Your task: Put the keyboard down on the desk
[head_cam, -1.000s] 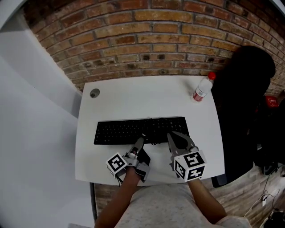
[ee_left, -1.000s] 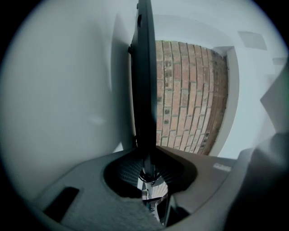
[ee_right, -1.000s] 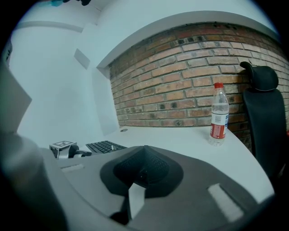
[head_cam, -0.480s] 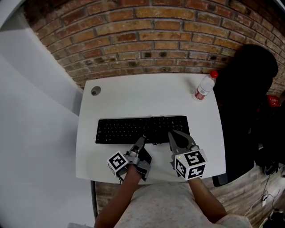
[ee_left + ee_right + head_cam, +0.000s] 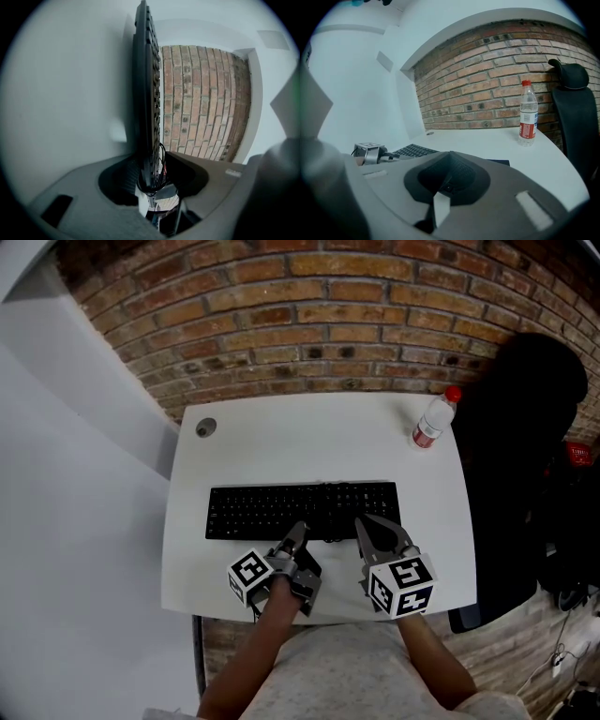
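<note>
The near edge of the keyboard [image 5: 302, 510] is being straddled by the left gripper [image 5: 300, 540], whose jaws have just been opening and are being held spread off it, seemingly because the keyboard is being borne flat by the desk [image 5: 309, 442]. The right gripper [image 5: 380, 532] is being held alongside, jaws pressed together on nothing. That slack is being shown only in the left gripper view; the far bottle [image 5: 528, 115] is being shown upright in the right gripper view.

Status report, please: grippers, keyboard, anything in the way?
Left gripper open, jaws just opening, keyboard edge between them. Right gripper shut, empty. It lies flat on desk. Bottle far corner, clear.
</note>
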A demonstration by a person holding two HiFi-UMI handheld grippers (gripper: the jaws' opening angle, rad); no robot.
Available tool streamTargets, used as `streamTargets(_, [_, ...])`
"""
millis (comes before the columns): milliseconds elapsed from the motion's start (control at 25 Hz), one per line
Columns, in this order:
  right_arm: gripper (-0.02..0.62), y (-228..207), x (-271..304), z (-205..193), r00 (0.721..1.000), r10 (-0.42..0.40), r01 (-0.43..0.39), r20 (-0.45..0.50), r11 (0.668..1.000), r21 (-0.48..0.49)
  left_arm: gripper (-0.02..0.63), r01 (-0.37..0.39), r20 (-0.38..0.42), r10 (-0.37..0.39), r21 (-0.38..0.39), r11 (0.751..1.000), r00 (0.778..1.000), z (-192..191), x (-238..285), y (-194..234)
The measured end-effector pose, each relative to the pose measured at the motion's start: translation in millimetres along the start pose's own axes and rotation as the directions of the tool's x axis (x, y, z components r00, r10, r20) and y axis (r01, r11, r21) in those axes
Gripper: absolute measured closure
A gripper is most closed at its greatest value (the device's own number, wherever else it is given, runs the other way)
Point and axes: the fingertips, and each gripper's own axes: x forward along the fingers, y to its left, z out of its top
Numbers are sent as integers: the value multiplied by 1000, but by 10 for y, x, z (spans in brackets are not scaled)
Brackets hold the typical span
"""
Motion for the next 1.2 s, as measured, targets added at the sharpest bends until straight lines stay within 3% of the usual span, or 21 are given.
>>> streamTargets(600, [588, 27, -83, -64, 1000, 6, -6, 10, 1000, 10, 402, -78, 8, 78, 7, 997, 997, -51, -63, 56])
streamTargets(840, [588, 78, -159, -88, 1000, 6, -6, 13, 1000, 8, 402, -72, 0, 72, 4, 997, 997, -112, -176, 85])
streamTargets(1000, [588, 123, -234, -99, 1000, 4, -4, 18, 1000, 8, 402, -66, -3, 66, 38, 997, 998, -150, -249, 36])
streamTargets(1200, [588, 204, -352, -105, 1000, 4, -4, 29, 1000, 2, 419, -59, 5, 59, 160, 985, 998, -190, -403, -89])
